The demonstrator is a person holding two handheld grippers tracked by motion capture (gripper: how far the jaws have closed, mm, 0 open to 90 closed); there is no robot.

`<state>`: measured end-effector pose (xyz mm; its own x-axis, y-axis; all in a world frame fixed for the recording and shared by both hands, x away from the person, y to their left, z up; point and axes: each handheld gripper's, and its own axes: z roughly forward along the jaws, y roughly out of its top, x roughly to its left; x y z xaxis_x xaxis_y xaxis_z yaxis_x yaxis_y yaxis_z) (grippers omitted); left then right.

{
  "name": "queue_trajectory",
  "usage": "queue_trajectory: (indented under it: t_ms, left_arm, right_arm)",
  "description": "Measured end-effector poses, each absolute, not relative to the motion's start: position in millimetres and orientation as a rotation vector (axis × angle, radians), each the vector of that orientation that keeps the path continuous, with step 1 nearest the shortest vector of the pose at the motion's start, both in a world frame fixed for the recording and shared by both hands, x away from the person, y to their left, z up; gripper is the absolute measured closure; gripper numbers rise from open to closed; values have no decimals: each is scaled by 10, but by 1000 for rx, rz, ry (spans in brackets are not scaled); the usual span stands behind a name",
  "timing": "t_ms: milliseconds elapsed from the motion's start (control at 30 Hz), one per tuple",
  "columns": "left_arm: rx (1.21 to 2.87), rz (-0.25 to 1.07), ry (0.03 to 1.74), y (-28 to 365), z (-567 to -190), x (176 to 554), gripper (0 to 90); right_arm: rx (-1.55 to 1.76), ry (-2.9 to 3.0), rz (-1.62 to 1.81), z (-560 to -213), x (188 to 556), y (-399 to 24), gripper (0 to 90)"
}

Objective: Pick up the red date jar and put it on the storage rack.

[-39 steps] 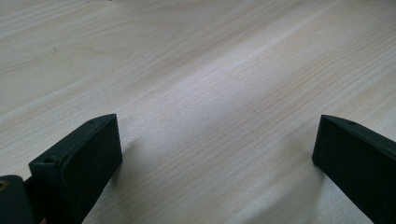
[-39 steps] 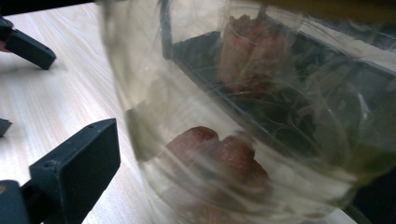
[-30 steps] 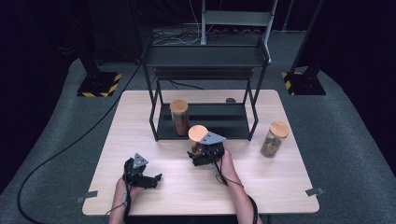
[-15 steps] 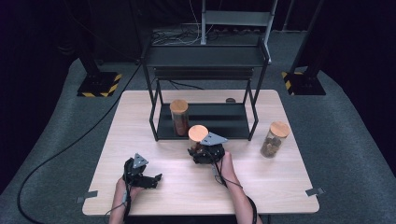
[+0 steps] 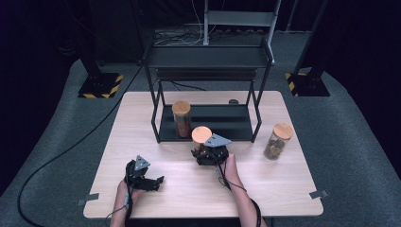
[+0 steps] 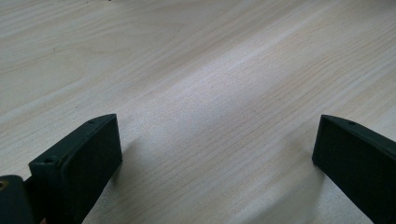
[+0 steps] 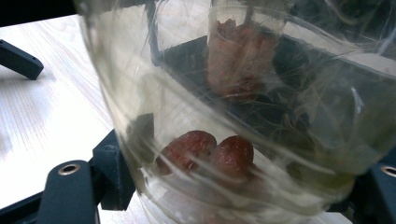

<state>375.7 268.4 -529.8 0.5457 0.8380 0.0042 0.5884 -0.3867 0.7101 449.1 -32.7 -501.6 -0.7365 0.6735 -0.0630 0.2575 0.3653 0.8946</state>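
A dark room with a grey floor lies all around a pale wooden table (image 5: 156,118). At the back of the table stands a black metal rack (image 5: 208,61) with a low shelf and a high shelf.

A glass jar (image 5: 201,140) with a round wooden lid stands on the table, just in front of the rack, near the middle. The right gripper (image 5: 208,153) has just closed its jaws on this jar — one jaw sits on each side of the glass, pressed against it. In the right gripper view the jar (image 7: 243,121) is very close, and a few red-brown fruits (image 7: 208,151) lie at its bottom.

A second jar (image 5: 182,118) with a wooden lid stands on the low shelf of the rack, at its left end. It holds reddish things. A third jar (image 5: 277,141) stands on the table to the right of the rack, well apart from the others, with brown things inside.

The left gripper (image 5: 153,181) rests low over the table near the front left — its jaws stand wide apart with nothing between them. In the left gripper view just bare wood (image 6: 215,84) shows between the two black jaws.
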Motion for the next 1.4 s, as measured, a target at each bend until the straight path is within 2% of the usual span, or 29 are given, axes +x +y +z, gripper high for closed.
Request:
queue_trajectory:
  t_ms: [1400]
  left_arm:
    - [2114, 482, 1144, 2684, -5298, 3756, 8]
  right_arm:
    - [835, 2187, 1350, -4850, 4549, -450, 241]
